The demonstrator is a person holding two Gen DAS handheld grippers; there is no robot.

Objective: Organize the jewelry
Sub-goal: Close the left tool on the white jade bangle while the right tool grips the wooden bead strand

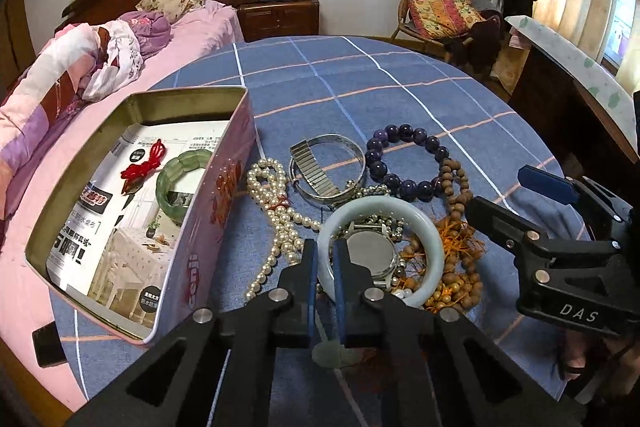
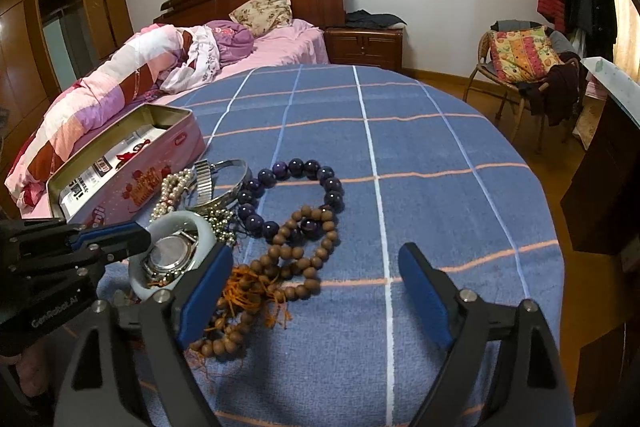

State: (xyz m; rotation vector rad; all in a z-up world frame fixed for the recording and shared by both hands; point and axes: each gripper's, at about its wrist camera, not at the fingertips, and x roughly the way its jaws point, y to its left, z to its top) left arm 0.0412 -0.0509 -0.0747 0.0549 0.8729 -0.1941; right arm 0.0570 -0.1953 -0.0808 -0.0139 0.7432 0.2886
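My left gripper point(image 1: 325, 263) is clamped on the near-left rim of the pale jade bangle point(image 1: 434, 241); one pad sits outside the ring, the other inside it, with only the band between them. The bangle lies on the jewelry pile, and a watch point(image 1: 370, 255) with a round metal case lies face up inside its ring.

My right gripper point(image 2: 316, 291) stands released, jaws wide, nothing between the pads. Its left finger point(image 2: 206, 291) hangs over the orange-tasselled end of the brown wooden bead string point(image 2: 304, 255); whether it touches the beads I cannot tell. Its right finger point(image 2: 424, 295) is over bare cloth.

Reading from the left wrist view, bangle as the dial centre:
- 9 to 11 o'clock: pearl necklace point(image 1: 276, 211), looped and trailing toward the tin.
- 12 o'clock: silver bangle point(image 1: 352, 151) with a metal expansion watch band point(image 1: 310, 167) lying across it.
- 1 o'clock: dark purple bead bracelet point(image 1: 404, 159), laid open in a ring.
- 3 o'clock: the brown bead string, touching the bangle's outer edge.
- 9 to 10 o'clock, further out: pink tin box point(image 1: 218, 203), open, lined with printed paper. Inside it lie a green stone bracelet point(image 1: 176, 179) and a red knotted cord point(image 1: 146, 163).

All rests on a blue checked cloth point(image 1: 360, 83).
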